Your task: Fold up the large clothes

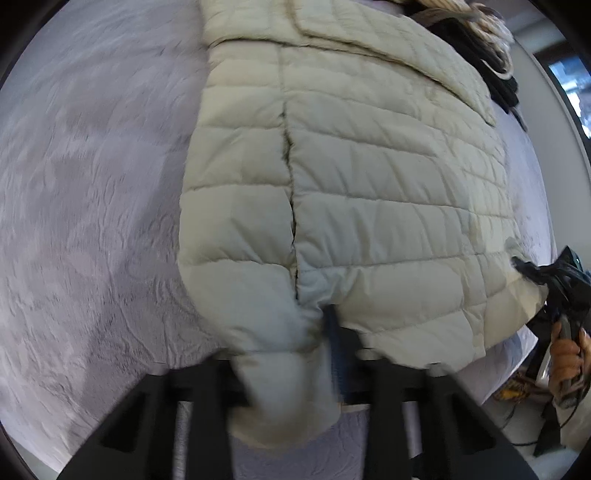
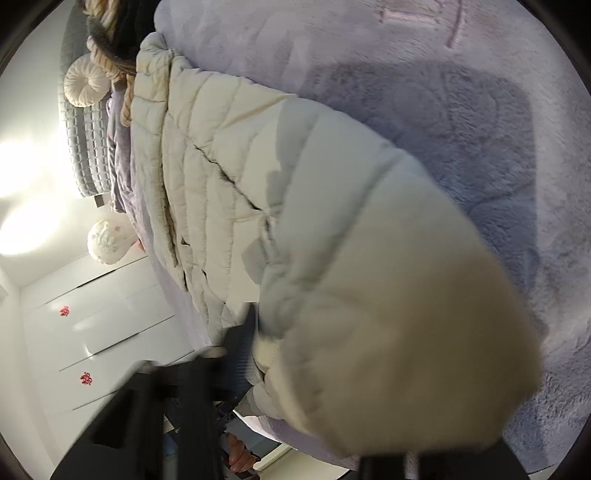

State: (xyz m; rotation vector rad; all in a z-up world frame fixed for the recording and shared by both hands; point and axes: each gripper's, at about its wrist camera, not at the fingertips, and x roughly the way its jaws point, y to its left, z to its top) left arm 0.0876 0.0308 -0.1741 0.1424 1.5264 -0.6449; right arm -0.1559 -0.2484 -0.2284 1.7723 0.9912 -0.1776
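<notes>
Both grippers' jaws clench the puffer jacket hem, lying on the bedspread

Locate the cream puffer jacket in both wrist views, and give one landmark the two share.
Left wrist: jacket fills centre and right, lying on the lilac bedspread, hem at the bottom.
Right wrist: jacket runs diagonally from upper left to lower right, hem bunched close to the lens.
Shared landmark: braided cream cushion beyond the jacket's far end.

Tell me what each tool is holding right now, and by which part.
Both hold the cream puffer jacket. The left tool pinches its near hem by the front opening; the right tool grips a near edge, exact part unclear.
</notes>
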